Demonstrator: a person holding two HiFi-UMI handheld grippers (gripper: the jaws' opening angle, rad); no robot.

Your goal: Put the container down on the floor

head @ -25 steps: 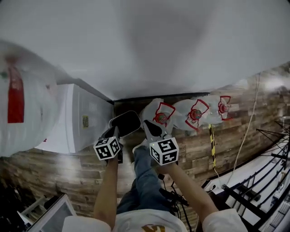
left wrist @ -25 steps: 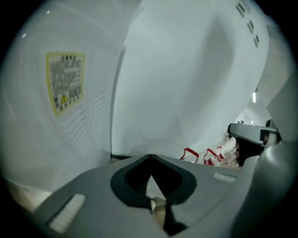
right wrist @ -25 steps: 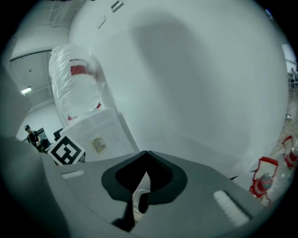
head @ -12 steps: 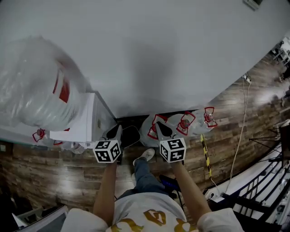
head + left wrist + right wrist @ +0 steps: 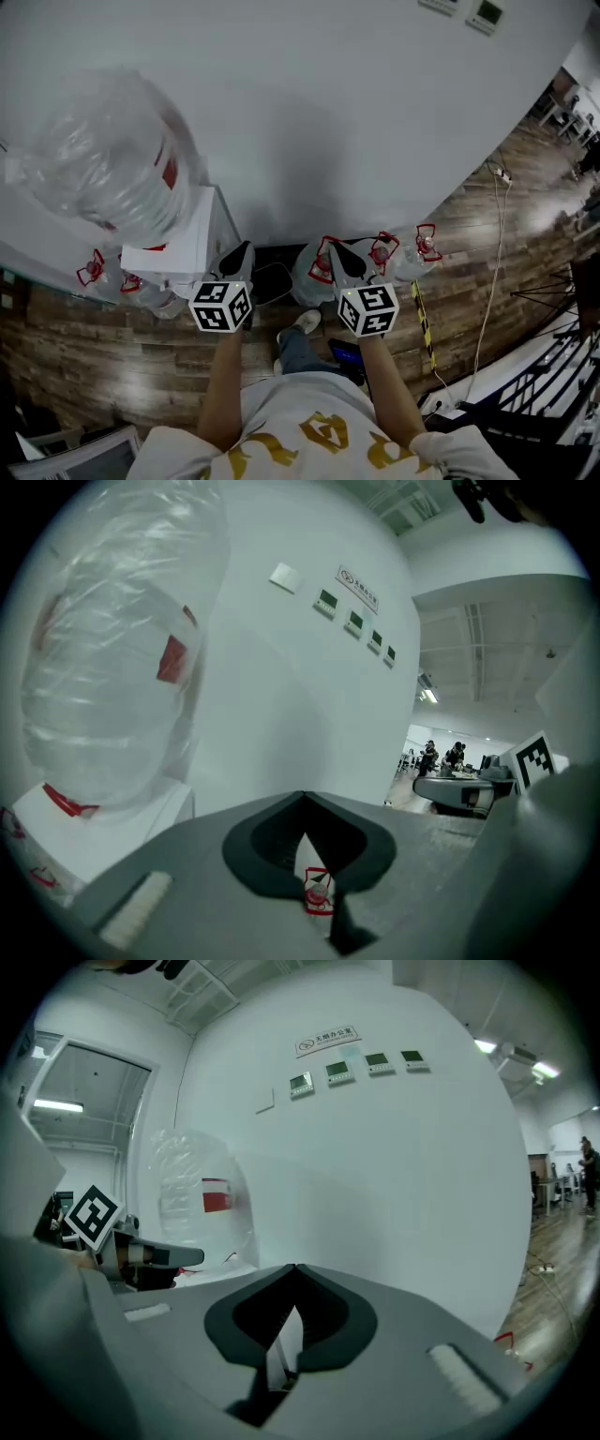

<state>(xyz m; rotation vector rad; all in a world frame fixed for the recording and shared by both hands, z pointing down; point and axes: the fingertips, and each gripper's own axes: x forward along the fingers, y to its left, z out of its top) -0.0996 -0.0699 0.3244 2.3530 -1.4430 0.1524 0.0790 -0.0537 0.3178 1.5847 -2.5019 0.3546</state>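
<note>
A large clear water jug [image 5: 108,159] wrapped in plastic, with a red label, stands upside down on a white dispenser [image 5: 183,248] at the left. It shows again in the left gripper view [image 5: 112,667] and the right gripper view [image 5: 202,1204]. My left gripper [image 5: 239,253] is shut and empty, just right of the dispenser and below the jug. My right gripper [image 5: 342,255] is also shut and empty, farther right, over the bagged jugs on the floor. Both sets of jaws meet at the tips in their own views, left gripper [image 5: 302,803] and right gripper [image 5: 294,1274].
A white wall [image 5: 328,112] fills the far side. Three bagged jugs [image 5: 380,253] with red handles stand at its foot, more at the far left [image 5: 94,272]. A dark oval object [image 5: 269,281] lies by the dispenser. Yellow-black tape [image 5: 420,323] and a cable [image 5: 487,281] cross the wooden floor.
The head view has swung so the jug on the dispenser shows in full. Both grippers stay shut and side by side, now a little farther apart.
</note>
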